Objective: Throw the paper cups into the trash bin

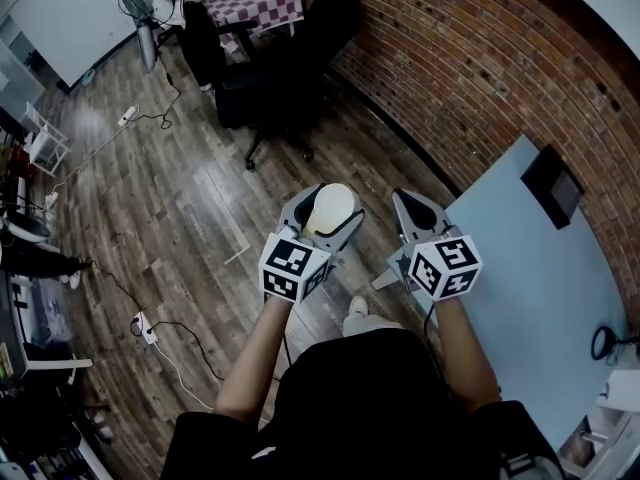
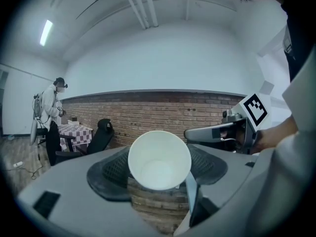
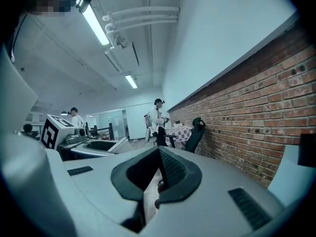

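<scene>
left gripper [image 1: 327, 218]: fingers [image 2: 111, 174] part-open, clamping paper cup [image 2: 159, 160] by its walls for carrying | right gripper [image 3: 159, 174]: fingers together, empty, idle | trash bin unseen

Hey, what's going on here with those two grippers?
A person stands on a wooden floor beside a pale table, a gripper in each hand. The left gripper has its jaws closed on a white paper cup, whose open mouth faces back towards the person. The right gripper is empty, its jaws together. No trash bin shows in any view, so the cup is not yet thrown away.
</scene>
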`<state>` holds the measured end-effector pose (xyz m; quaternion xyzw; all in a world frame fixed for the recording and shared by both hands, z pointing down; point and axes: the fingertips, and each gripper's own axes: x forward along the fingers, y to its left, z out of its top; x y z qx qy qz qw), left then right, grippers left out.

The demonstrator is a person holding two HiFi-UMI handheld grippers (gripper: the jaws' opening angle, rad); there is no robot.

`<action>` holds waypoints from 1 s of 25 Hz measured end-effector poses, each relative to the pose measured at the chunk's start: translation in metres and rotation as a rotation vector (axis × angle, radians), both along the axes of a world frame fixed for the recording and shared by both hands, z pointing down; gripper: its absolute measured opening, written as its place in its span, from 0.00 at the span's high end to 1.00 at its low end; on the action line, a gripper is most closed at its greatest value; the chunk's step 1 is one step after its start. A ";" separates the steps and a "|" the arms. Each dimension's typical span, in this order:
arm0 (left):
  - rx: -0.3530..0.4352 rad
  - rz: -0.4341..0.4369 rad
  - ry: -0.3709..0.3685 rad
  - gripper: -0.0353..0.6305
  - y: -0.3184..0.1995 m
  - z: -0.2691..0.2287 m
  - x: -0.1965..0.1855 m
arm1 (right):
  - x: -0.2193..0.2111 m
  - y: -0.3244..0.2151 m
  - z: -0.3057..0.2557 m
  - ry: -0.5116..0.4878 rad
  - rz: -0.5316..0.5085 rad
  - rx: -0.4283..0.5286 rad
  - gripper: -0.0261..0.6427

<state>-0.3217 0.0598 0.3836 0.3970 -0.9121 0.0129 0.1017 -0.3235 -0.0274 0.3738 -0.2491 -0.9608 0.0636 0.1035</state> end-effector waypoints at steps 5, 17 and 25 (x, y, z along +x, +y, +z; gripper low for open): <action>-0.015 -0.021 0.010 0.41 -0.009 0.000 -0.029 | -0.030 -0.009 0.002 0.012 -0.017 -0.010 0.96; -0.049 -0.083 0.052 0.41 -0.030 0.014 -0.082 | -0.091 -0.036 0.024 0.061 -0.053 -0.061 0.96; -0.057 -0.100 0.076 0.41 -0.025 0.024 -0.104 | -0.113 -0.037 0.033 0.085 -0.057 -0.068 0.96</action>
